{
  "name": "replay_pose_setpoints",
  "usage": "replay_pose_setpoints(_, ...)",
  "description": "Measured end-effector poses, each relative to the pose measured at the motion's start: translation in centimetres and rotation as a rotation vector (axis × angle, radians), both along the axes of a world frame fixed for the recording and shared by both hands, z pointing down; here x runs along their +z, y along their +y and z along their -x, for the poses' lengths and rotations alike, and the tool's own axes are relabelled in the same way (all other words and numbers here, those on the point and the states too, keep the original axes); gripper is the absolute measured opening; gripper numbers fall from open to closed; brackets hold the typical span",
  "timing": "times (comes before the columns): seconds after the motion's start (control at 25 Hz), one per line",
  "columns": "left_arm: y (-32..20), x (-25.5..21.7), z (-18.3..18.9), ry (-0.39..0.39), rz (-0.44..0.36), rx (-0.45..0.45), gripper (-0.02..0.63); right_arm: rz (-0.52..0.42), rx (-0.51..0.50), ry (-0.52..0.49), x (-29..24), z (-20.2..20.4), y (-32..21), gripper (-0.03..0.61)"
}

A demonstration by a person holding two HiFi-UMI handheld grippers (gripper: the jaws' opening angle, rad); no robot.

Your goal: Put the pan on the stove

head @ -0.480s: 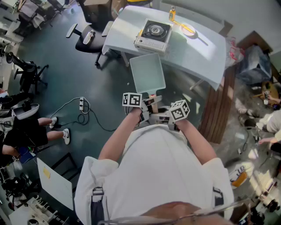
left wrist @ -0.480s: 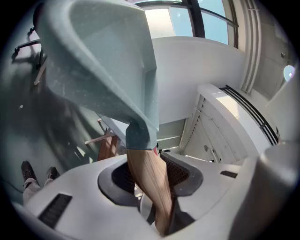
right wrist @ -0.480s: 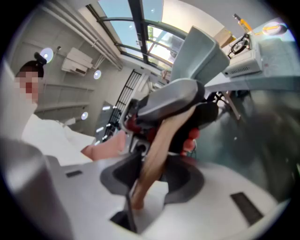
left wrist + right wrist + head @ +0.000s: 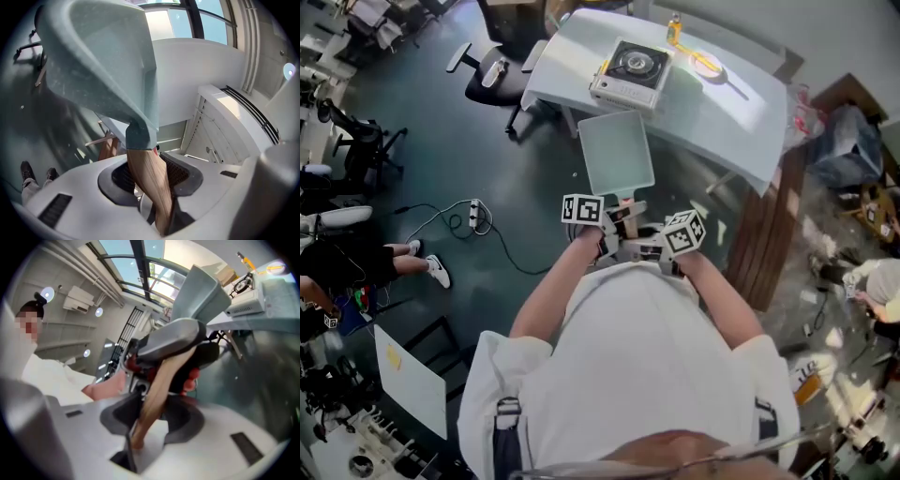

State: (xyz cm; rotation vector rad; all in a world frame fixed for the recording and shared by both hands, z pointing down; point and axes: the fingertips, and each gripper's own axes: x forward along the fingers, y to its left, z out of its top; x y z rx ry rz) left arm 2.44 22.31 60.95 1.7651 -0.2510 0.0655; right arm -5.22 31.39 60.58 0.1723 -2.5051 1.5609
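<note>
A square pale-green pan (image 4: 617,153) with a wooden handle (image 4: 625,205) hangs in the air over the floor, short of the table. My left gripper (image 4: 613,225) is shut on the handle (image 4: 147,180) close to the pan body (image 4: 103,61). Further back, my right gripper (image 4: 643,247) is shut on the same handle (image 4: 157,387), near its end. The left gripper (image 4: 173,341) also shows in the right gripper view, ahead of the right one. The portable gas stove (image 4: 630,70) stands on the pale table (image 4: 727,117), beyond the pan.
On the table beside the stove are a small bottle (image 4: 675,28) and a yellow-marked plate (image 4: 705,64). An office chair (image 4: 492,75) stands left of the table, a wooden bench (image 4: 769,225) right. A power strip (image 4: 474,217) with cable lies on the floor; a seated person's legs (image 4: 384,261) show at left.
The pan stays held by both grippers in the same pose. The view has shifted slightly, and the seated person's legs at left have moved.
</note>
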Motion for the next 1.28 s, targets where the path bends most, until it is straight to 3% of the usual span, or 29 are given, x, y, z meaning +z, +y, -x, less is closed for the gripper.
replay_pose_setpoints(0.84,-0.9,0.5,-3.1,-0.001,-0.009,-0.092,0.166,-0.012,-0.096,-0.014,0.4,-3.7,-0.3,0.164)
replay_pose_setpoints(1.28,-2.6,1.1,-3.0,0.014,0.021,-0.082,0.166,0.018,-0.074,-0.021,0.7,-3.4,-2.1,0.163)
